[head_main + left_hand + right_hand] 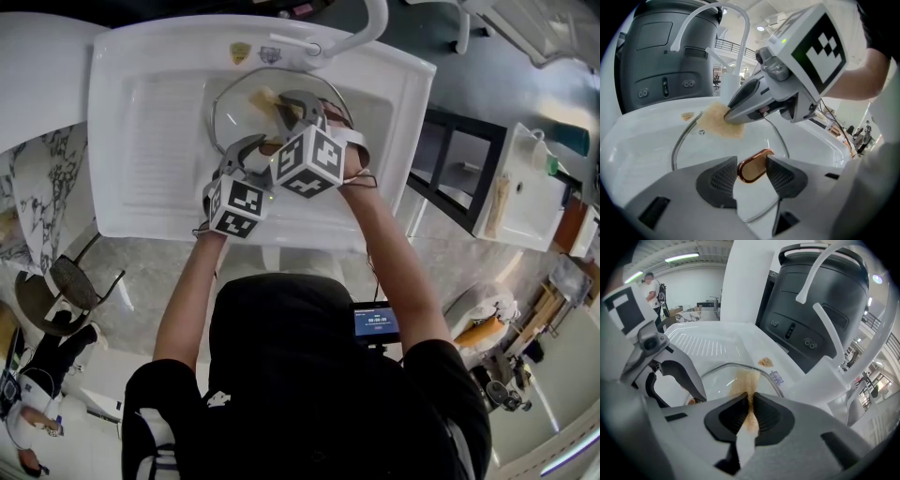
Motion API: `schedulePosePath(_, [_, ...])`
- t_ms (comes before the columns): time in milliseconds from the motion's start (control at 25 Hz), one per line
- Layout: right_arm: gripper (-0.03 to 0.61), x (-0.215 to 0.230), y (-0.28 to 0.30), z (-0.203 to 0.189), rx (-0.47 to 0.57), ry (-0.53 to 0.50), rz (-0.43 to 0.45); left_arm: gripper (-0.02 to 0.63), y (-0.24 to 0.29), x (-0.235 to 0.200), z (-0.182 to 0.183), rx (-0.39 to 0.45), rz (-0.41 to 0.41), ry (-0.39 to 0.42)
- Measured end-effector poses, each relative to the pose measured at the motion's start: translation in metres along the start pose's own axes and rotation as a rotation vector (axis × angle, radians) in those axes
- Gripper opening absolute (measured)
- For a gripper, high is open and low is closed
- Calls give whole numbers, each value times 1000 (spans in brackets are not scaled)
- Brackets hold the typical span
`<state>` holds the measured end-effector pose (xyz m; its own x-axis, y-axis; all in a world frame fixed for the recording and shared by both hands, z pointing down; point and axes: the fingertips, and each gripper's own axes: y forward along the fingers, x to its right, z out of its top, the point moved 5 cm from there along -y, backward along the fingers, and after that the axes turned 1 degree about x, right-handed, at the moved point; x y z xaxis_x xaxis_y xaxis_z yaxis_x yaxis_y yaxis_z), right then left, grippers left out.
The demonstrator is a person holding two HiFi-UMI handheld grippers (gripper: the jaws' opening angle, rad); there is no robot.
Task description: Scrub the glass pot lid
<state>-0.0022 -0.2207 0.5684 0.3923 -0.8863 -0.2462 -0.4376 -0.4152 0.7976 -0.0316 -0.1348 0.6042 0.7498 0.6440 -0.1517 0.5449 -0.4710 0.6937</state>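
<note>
The glass pot lid lies in the basin of a white sink, steel rim up. My left gripper is shut on the lid's copper-coloured handle, which sits between its two pads. My right gripper is shut on a tan scrub sponge and holds it against the far part of the glass. In the right gripper view the sponge runs from between the jaws out onto the lid. In the left gripper view the right gripper presses the sponge down near the lid's rim.
A white faucet arches over the back of the basin. The ribbed drainboard lies left of the basin. A big grey machine stands behind the sink. Another person stands far off in the room.
</note>
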Motion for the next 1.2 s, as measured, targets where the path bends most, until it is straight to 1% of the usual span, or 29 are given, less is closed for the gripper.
schedulePosePath(400, [20,19,-11,-18,-31,24,-45,184,-1,0,0,0,-2,2])
schedulePosePath(1200, [20,49,-34,-67,-105,86,-136,184,0,1,0,-1,-8,14])
